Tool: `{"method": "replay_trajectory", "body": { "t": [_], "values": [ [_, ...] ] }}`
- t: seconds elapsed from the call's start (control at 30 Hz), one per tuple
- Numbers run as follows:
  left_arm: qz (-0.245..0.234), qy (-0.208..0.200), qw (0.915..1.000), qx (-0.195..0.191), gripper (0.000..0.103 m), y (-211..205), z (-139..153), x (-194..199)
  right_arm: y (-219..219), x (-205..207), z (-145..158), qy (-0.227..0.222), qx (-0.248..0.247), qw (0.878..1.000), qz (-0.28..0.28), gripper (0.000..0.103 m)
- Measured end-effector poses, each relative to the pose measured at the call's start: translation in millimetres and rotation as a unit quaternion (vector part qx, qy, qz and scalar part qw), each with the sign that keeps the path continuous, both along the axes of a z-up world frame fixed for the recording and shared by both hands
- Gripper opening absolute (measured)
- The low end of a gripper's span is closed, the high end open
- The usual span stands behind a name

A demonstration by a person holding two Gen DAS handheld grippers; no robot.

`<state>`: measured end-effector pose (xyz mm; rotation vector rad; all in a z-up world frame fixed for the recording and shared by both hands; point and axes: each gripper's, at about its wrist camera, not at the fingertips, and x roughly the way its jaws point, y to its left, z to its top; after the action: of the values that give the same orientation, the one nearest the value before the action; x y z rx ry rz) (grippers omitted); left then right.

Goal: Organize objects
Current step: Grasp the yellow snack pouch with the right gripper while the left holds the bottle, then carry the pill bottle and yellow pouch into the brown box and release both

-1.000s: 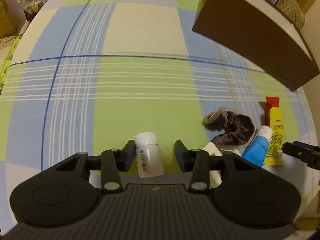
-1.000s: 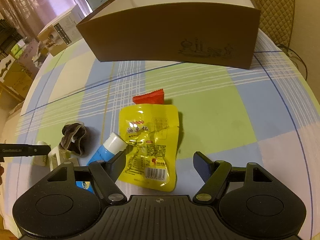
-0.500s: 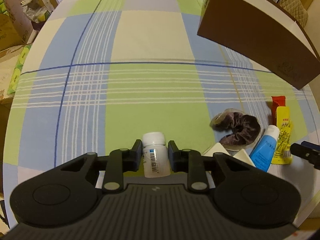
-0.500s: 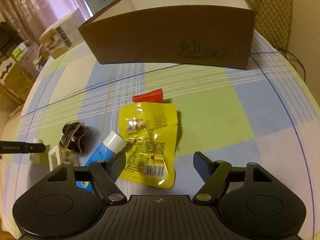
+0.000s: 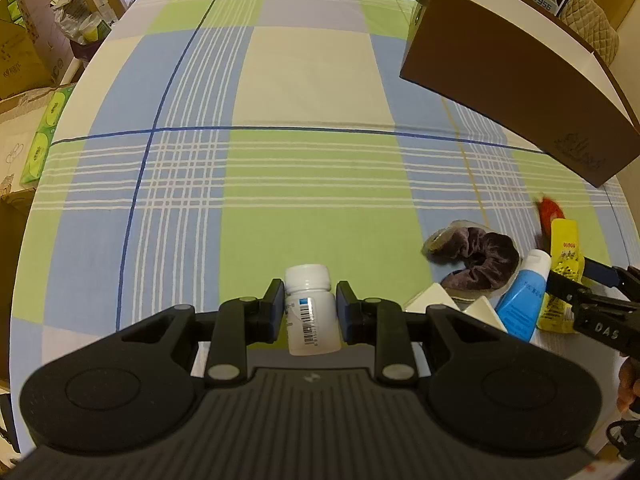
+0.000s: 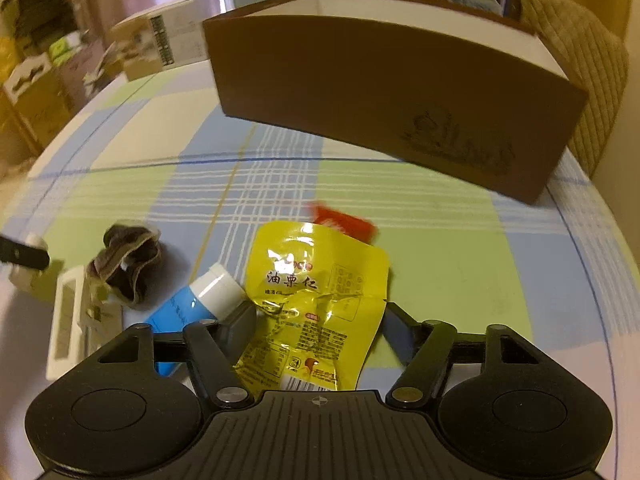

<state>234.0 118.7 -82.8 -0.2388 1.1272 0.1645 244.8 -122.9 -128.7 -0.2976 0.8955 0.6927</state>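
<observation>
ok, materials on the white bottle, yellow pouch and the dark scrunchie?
White bottle: looks like matte opaque plastic, moulded cap, paper barcode label. Yellow pouch: glossy plastic or foil film; crinkles and bright glare show it. Scrunchie: soft velvety fabric, gathered folds, dull sheen; exact fibre unclear.

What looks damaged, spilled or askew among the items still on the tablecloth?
Nothing is spilled or broken. The yellow snack pouch is crumpled and lies partly over a red packet. The blue tube lies tilted against it, and the brown scrunchie is bunched over a white box.
</observation>
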Motion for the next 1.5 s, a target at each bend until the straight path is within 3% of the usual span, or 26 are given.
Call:
{"method": "replay_trajectory", "body": {
  "t": [0.13,0.33,0.83,1.5],
  "values": [
    [0.0,0.001,1.0,0.0,0.023,-0.6,0.1,0.5,-1.3,-2.6,1.3,-0.002,-0.001,1.0,0.008,0.05],
    [-0.003,-0.001,1.0,0.001,0.023,-3.4,1.3,1.8,-9.7,-2.8,5.5,0.012,0.003,1.0,0.002,0.046],
    [-0.025,-0.029,0.9992,0.002,0.023,-19.8,24.3,8.0,-38.8,1.2,39.7,0.011,0.037,0.999,-0.035,0.045],
    [-0.082,-0.095,0.9921,0.002,0.023,-71.4,68.2,49.7,-40.6,27.4,91.7,-0.024,0.077,0.997,-0.009,0.045]
  ]
}}
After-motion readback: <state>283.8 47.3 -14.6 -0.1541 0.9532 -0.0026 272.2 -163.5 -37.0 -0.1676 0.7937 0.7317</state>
